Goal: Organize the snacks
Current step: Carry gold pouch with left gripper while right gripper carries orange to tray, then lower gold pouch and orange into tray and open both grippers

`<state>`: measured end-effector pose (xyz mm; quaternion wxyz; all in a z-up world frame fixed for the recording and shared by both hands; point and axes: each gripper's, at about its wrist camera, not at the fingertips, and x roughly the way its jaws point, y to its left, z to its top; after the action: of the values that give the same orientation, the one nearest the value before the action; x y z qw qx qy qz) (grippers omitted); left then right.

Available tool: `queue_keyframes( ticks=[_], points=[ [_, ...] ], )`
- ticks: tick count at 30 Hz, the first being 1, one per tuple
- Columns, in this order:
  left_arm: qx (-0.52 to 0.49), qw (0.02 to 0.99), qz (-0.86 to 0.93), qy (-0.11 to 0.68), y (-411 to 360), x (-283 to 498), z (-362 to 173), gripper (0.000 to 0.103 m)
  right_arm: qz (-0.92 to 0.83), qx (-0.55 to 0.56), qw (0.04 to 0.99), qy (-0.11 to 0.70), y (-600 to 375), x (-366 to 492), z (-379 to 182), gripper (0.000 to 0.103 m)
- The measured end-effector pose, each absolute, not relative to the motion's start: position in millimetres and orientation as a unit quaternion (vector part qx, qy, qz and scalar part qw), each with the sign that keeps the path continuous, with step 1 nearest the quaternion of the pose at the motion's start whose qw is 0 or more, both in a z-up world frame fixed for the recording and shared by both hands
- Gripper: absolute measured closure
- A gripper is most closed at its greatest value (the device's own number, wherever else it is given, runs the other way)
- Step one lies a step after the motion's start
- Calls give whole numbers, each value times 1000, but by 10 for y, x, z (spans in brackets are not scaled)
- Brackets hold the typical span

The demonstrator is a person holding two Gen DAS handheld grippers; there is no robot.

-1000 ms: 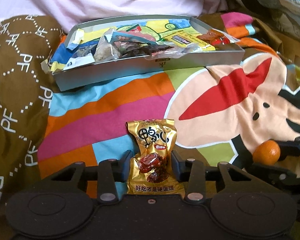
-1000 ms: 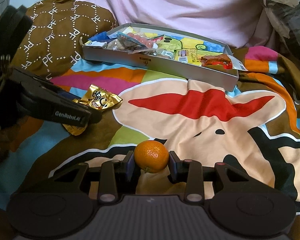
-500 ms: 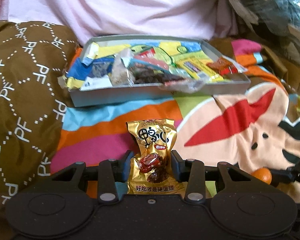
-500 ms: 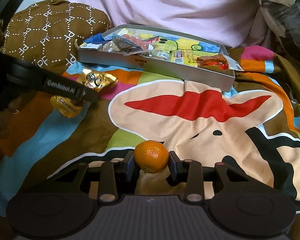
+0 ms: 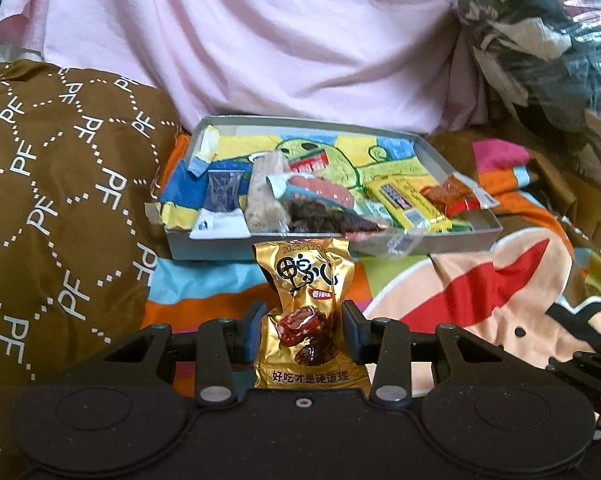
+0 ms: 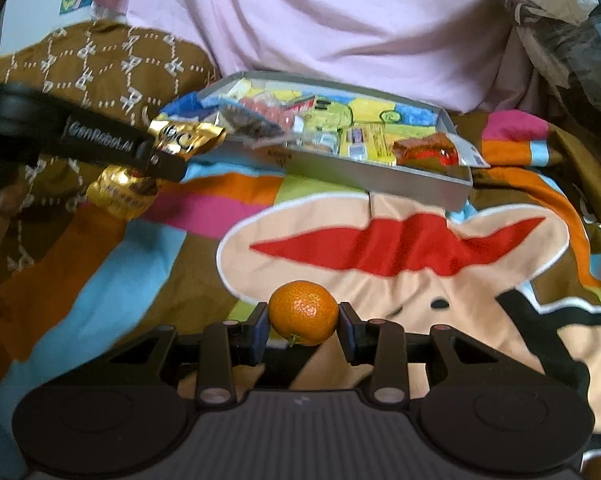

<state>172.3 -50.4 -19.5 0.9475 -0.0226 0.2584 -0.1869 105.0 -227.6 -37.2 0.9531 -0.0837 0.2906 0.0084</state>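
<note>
Left tongs (image 5: pixel 300 326) clench a crinkled gold foil snack packet (image 5: pixel 305 312) near the shallow grey cardboard tray (image 5: pixel 456 242), right tongs (image 6: pixel 303 326) grasp a small orange mandarin (image 6: pixel 303 313); slippery foil may slide loose short of the rim.

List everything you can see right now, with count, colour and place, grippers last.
gold snack packet: one, gold with red picture, clamped upright in the left hand-held gripper, in front of the tray
mandarin: one, orange, held in the right hand-held gripper
tray: one, grey, shallow, on the blanket, holding several mixed snack packs
blanket: one, multicoloured cartoon print
cushion: one, brown with white PF pattern, left of tray
sheet: one, pink, behind tray
left hand-held gripper: black, shut
right hand-held gripper: black, shut
</note>
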Motion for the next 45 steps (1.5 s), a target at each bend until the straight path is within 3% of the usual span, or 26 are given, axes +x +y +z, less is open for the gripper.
queue_keyframes(
  ticks=[33,45],
  points=[
    [-100,958,-145,226,-152,2058,55,60,41,-82,970,224,-2169,1703,131,62],
    [-115,958,-157,210,-425,2624,247,59,41,-85,972,217,-2327,2220,239,62]
  ],
)
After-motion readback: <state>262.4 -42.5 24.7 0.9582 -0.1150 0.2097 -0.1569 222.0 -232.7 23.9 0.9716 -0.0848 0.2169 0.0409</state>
